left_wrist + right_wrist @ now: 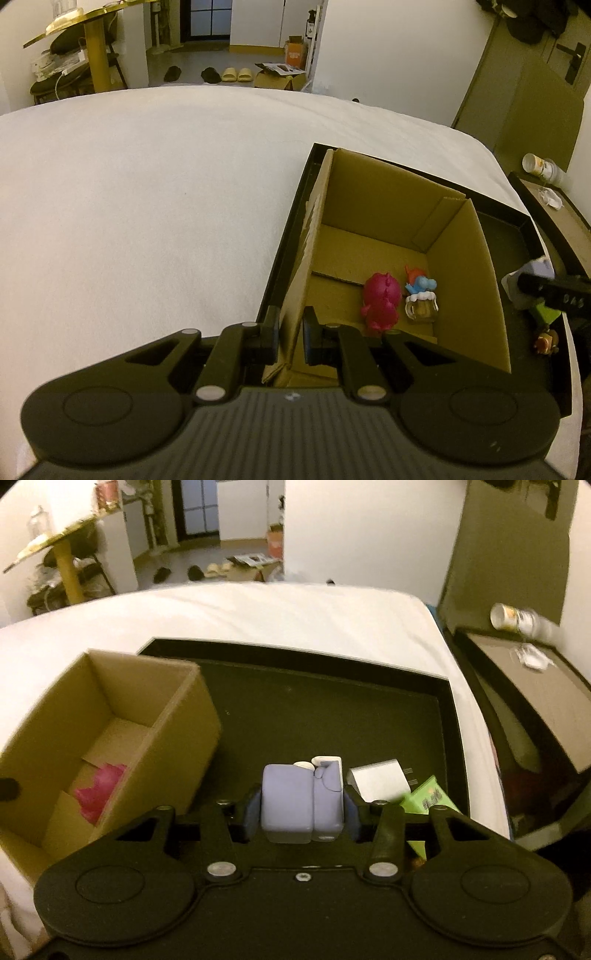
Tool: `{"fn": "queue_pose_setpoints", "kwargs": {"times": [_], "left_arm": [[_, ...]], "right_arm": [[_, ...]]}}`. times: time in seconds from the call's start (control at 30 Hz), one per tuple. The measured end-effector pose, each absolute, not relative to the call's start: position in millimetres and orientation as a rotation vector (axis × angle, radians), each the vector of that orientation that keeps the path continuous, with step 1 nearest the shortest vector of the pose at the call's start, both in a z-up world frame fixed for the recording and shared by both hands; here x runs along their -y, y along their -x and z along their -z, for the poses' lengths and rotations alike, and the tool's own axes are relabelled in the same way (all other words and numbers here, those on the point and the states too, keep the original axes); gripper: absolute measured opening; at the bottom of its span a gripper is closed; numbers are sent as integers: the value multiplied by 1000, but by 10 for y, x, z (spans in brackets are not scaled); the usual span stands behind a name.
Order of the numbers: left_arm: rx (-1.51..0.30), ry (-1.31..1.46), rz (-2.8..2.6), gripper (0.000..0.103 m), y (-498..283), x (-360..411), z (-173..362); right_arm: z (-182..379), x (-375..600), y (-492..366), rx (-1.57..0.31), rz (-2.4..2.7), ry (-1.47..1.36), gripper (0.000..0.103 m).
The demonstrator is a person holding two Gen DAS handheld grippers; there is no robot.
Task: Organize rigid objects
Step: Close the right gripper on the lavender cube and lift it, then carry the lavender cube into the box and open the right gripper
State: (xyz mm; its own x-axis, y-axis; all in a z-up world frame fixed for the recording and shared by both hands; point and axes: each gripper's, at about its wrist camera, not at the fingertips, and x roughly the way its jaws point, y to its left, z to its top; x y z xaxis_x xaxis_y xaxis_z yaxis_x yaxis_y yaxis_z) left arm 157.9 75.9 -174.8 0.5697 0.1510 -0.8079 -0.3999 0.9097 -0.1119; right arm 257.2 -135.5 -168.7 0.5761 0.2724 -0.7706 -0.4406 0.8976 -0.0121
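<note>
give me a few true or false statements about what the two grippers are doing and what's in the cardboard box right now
1. The left gripper is shut on the wall of the cardboard box. True.
2. The right gripper is open, holding nothing. False: it is shut on a lilac block.
3. A pink toy lies inside the box. True.
4. The box stands straight on the white bed. False: it stands in a black tray on the bed.
5. The green packet is inside the box. False: it lies in the tray, beside a white box.
</note>
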Motion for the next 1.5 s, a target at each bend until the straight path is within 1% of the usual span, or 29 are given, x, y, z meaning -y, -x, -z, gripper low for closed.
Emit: {"fn": "queue_pose_setpoints", "kwargs": {"times": [0.3, 0.97, 1.5], "left_arm": [[-910, 294, -329, 11, -1570, -749, 1757], [-911, 296, -325, 11, -1580, -758, 1744], [-907, 306, -320, 11, -1578, -785, 1763]], "right_arm": [[1394, 1177, -2508, -795, -504, 237, 44], [1066, 771, -2387, -711, -624, 268, 44], [1136, 375, -2230, -722, -749, 320, 44]]}}
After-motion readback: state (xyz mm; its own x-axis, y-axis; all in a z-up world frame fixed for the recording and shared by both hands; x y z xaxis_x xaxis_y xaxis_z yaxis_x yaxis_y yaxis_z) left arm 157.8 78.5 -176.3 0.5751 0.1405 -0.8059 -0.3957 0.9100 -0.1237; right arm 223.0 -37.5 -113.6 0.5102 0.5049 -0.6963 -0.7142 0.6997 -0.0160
